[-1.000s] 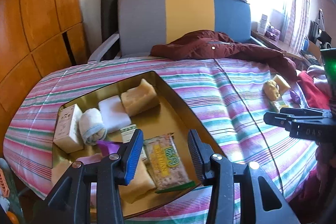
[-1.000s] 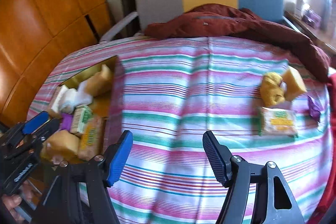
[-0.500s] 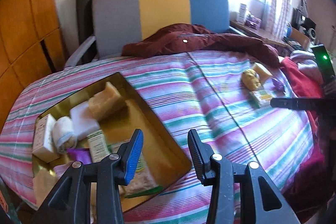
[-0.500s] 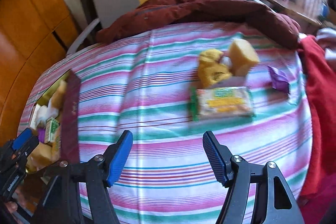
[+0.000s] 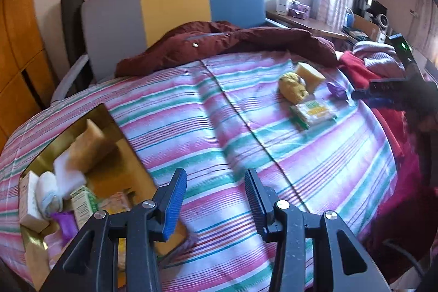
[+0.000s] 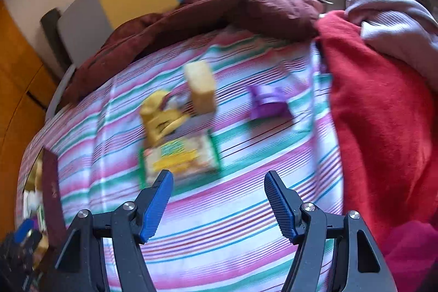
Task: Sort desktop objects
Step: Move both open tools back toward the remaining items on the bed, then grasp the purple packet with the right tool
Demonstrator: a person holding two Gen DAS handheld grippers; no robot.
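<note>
Since a second ago both cameras have swung off the gold tray (image 5: 90,114), now at 8 o'clock in the left view, toward the unsorted group: cracker packet (image 6: 180,158), sponge (image 6: 201,89), yellow item (image 6: 157,115), purple wrapper (image 6: 267,106). Right gripper (image 6: 219,203) released, empty, packet at its 11 o'clock; likely next pick. Left gripper (image 5: 216,201) parted, empty. Surface: striped bedcover (image 5: 219,127); maroon jacket (image 5: 232,40), tricolour headboard (image 5: 169,2) at 12.

Pink-green striped bedspread (image 5: 219,127); purple packet (image 6: 267,103)
</note>
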